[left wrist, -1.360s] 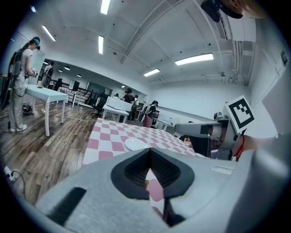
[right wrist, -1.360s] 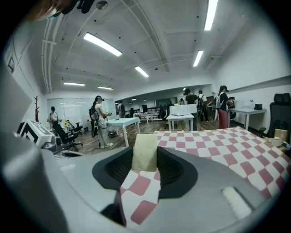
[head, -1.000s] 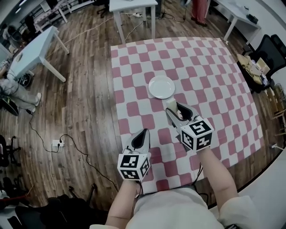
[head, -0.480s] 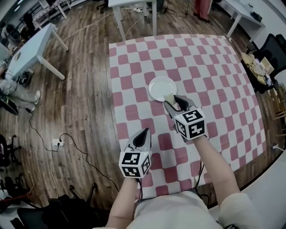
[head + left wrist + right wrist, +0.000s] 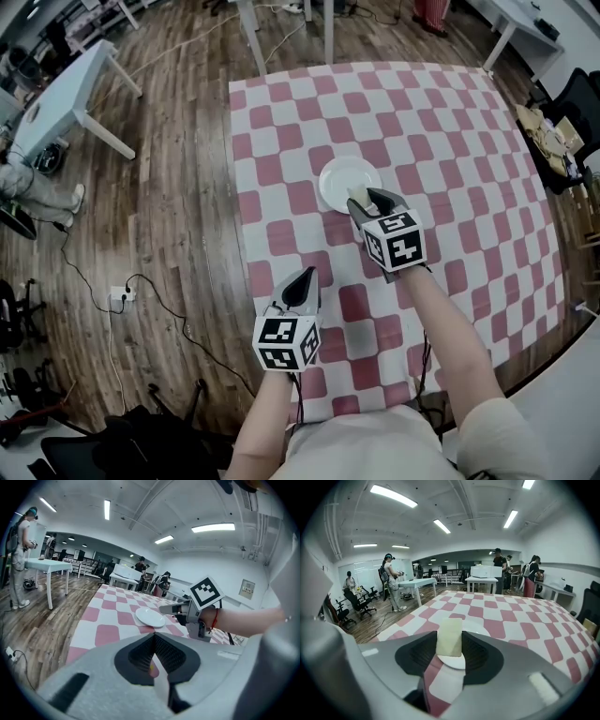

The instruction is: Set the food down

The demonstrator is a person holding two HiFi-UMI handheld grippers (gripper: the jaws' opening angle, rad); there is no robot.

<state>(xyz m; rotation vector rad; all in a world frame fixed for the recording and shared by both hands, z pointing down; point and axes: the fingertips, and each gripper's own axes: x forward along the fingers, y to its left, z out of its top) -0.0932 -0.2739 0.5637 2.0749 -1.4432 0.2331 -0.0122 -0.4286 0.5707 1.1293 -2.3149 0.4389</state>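
A pale yellow slab of food (image 5: 450,636) stands upright between the jaws of my right gripper (image 5: 450,645), which is shut on it. In the head view the right gripper (image 5: 367,201) holds the food (image 5: 356,196) just over the near edge of a white plate (image 5: 345,175) on the red-and-white checked cloth (image 5: 441,141). The plate (image 5: 479,628) shows right under the food in the right gripper view. My left gripper (image 5: 299,285) hovers nearer me, to the left, shut and empty; its jaws (image 5: 153,641) meet, with the plate (image 5: 149,617) and right gripper (image 5: 174,609) ahead.
Bare checked cloth surrounds the plate. Wooden floor (image 5: 169,187) lies to the left, with a white table (image 5: 66,98), a power strip and cable (image 5: 122,295). Chairs and clutter (image 5: 558,127) stand off the cloth's right edge. A person (image 5: 391,581) stands in the background.
My right gripper has carried the food forward, from short of the plate to over its near edge. The left gripper has hardly moved.
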